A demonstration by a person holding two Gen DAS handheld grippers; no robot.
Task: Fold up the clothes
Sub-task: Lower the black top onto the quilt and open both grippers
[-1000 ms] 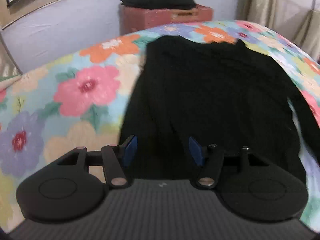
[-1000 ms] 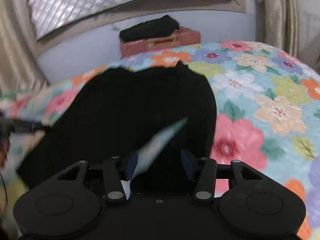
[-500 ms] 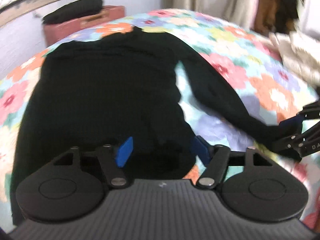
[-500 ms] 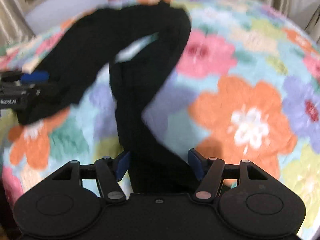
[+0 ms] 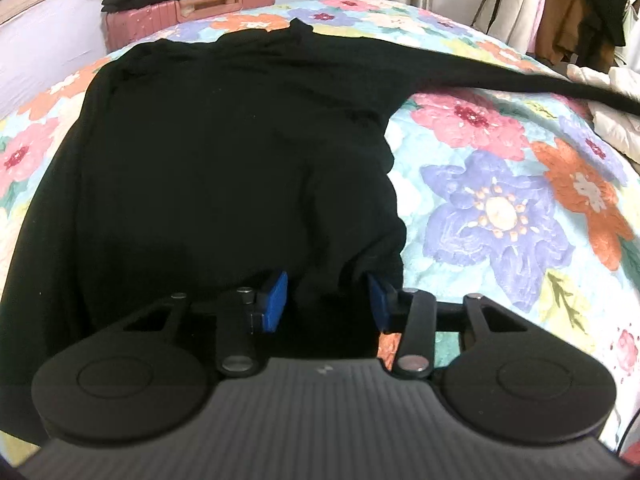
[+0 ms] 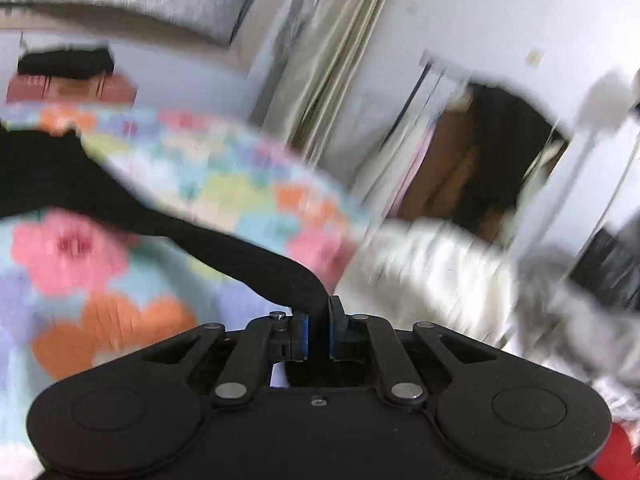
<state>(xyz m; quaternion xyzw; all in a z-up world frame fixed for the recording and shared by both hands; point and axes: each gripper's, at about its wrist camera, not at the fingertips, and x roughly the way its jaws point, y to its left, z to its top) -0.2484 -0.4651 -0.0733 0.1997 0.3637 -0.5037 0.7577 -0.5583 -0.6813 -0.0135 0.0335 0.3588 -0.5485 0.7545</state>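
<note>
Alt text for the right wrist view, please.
The right gripper is shut on the black sleeve, which stretches left across the floral bedspread. The blurred background shows curtains and hanging clothes.

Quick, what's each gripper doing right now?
Left gripper: open, over the black sweater's hem.
Right gripper: shut on the sweater's sleeve.

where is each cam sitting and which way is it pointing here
Left wrist: on the left gripper, looking along its open fingers across the black sweater on the floral bedspread toward the pink suitcase.
Right wrist: on the right gripper, facing the curtain and hanging clothes, blurred; its fingers are shut on the sleeve.
Shared: sweater, sleeve, bedspread, suitcase.
</note>
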